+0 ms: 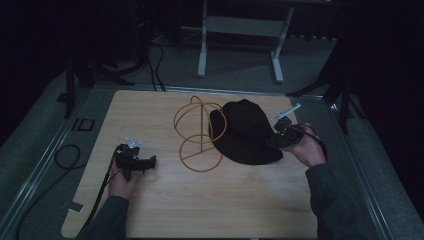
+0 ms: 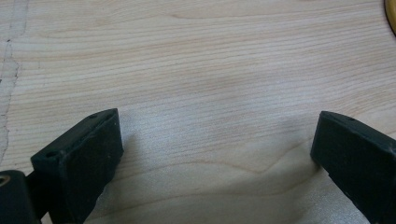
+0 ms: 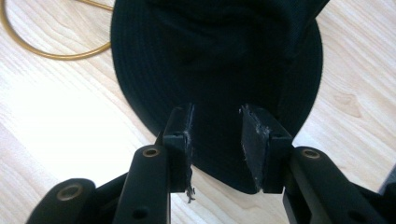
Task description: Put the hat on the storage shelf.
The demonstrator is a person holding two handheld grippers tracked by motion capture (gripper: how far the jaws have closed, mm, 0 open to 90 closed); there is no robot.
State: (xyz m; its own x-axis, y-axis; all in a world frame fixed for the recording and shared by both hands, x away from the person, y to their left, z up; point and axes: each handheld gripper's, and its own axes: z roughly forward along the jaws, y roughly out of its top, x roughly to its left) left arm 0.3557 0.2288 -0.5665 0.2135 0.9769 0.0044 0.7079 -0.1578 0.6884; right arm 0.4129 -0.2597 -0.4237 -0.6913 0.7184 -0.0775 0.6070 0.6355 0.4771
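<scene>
Right tongs (image 3: 215, 135) straddle hat (image 3: 219, 60) brim.

The hat (image 1: 247, 131) is plain black. Beside it, the wire stand (image 1: 199, 131) is golden yellow. Under the hat, the table (image 1: 210, 200) is pale wood with fine grain lines. Both grippers' (image 1: 145, 162) (image 1: 272, 141) jaws are black.

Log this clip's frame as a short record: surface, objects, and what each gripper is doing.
surface: wooden table
objects: black hat lying on the table; wire stand of golden hoops just left of it, its arc passing over the hat's left brim
left gripper: jaws wide open over bare wood, nothing between them
right gripper: jaws part open, straddling the near brim of the hat; not clamped
hands: one on each gripper, entering from the near edge
</scene>
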